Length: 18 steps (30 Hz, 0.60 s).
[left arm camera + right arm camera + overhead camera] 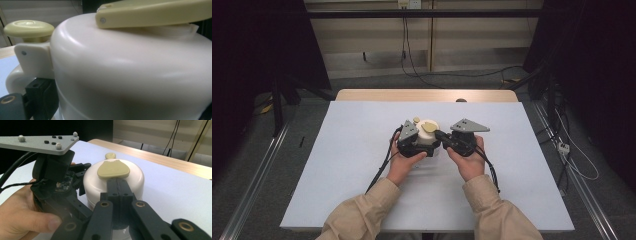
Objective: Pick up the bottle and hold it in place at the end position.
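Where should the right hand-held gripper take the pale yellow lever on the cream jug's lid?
Grip the pale yellow lever at its narrow stem, coming level from the person's side. The broad paddle lies flat on the domed cream jug, giving jaws no edge.

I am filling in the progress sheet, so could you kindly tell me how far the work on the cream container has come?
Done: the left gripper is set around the cream container on the table, steadying it. In hand: the right gripper, jaws shut, rests its tips at the yellow lever on the lid. Left: the lid is still on, and the yellow knob is untouched.
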Available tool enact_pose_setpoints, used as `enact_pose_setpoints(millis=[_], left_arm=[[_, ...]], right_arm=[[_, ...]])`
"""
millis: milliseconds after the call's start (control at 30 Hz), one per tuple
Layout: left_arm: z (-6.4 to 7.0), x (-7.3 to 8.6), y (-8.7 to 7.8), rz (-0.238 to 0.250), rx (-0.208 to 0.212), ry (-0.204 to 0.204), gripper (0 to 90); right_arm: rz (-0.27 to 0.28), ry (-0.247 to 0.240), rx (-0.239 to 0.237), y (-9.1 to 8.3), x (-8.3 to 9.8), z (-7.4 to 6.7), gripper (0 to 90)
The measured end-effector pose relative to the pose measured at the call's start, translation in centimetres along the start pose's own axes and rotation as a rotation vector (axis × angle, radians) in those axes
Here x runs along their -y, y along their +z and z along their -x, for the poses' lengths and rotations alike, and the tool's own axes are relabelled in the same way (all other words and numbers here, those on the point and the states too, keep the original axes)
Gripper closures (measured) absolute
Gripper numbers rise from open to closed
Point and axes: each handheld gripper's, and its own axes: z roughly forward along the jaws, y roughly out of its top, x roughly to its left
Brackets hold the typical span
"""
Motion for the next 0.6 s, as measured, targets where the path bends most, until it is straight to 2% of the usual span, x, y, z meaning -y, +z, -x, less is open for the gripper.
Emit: enact_pose_setpoints(millis=[600], left_arm=[[0.00,0.00,0.01,0.001,0.000,-0.002,6.1]], right_arm=[[0.014,-0.009,0.001,0.20,-0.91,-0.16,90.0]])
